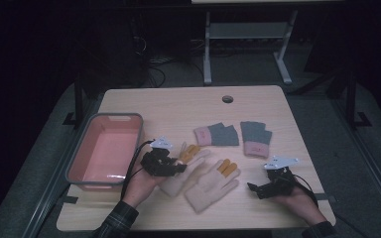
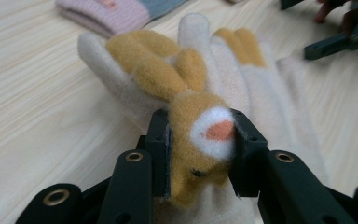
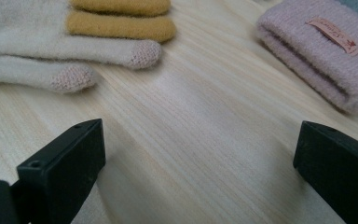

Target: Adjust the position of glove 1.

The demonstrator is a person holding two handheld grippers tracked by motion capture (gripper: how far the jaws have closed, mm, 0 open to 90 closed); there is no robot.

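Quickly, high view: left gripper [image 1: 179, 167] sits just right of the pink bin [image 1: 82, 153], its jaws clamped on the cream glove with the fox face [image 1: 186, 168], which stretches from the jaws up and right. A second cream glove [image 1: 213, 184] lies just right of that one, between the two grippers. Right gripper [image 1: 252, 188] rests near the table's front right, jaws spread wide, nothing between them, pointing left at the second glove. Beyond both grippers, two grey fingerless gloves with pink cuffs [image 1: 217, 134] [image 1: 256, 138] lie side by side on the wooden table [image 1: 178, 106].

Left gripper view: both jaws press on the glove's plush fox face [image 2: 205, 137] from either side, the orange nose right between them. Fox ears and the glove fingers run straight ahead of the jaws; a pink cuff lies farther ahead to the left.

Right gripper view: jaws far apart over bare wood. Ahead and left lie the second glove's fingers [image 3: 74, 46], two mustard, two cream with pinkish tips. Ahead and right sits a pink knit cuff [image 3: 317, 51] with a small label. Neither touches the jaws.
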